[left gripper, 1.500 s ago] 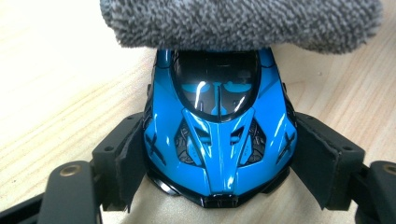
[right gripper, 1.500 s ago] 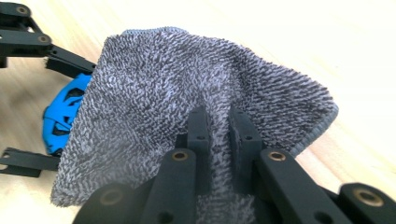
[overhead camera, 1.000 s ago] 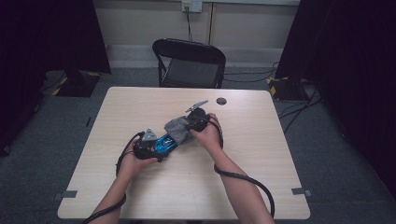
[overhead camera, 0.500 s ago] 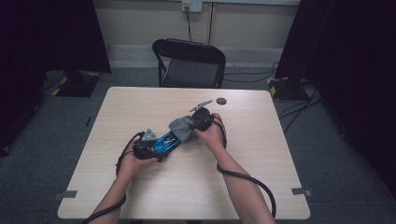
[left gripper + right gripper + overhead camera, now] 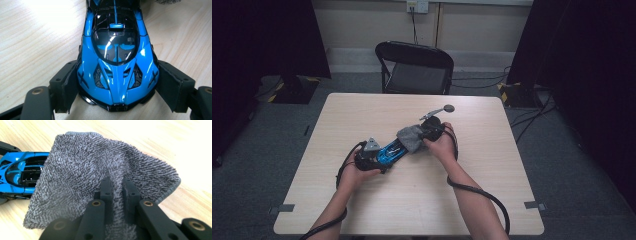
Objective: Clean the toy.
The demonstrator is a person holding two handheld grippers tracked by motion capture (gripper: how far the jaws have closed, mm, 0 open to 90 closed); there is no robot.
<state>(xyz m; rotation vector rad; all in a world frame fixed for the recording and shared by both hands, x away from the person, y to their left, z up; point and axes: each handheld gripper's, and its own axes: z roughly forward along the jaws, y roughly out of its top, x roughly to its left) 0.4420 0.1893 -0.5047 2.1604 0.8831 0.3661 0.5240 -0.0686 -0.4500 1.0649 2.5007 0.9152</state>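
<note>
Now left tongs [image 5: 117,100] clamp blue toy car [image 5: 116,62]; right tongs [image 5: 117,187] pinch grey cloth [image 5: 82,170] w/ jaws nearly together.

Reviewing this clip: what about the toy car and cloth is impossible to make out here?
- Rear of the blue toy car: cut off by the top edge in the left gripper view; covered by the grey cloth in the right gripper view.
- Whether the cloth touches the car: too small in the high view.
- Car's wheels: hidden under its body.

text: none legible | labels: none | brands: none | numbers: none | signs: none
</note>
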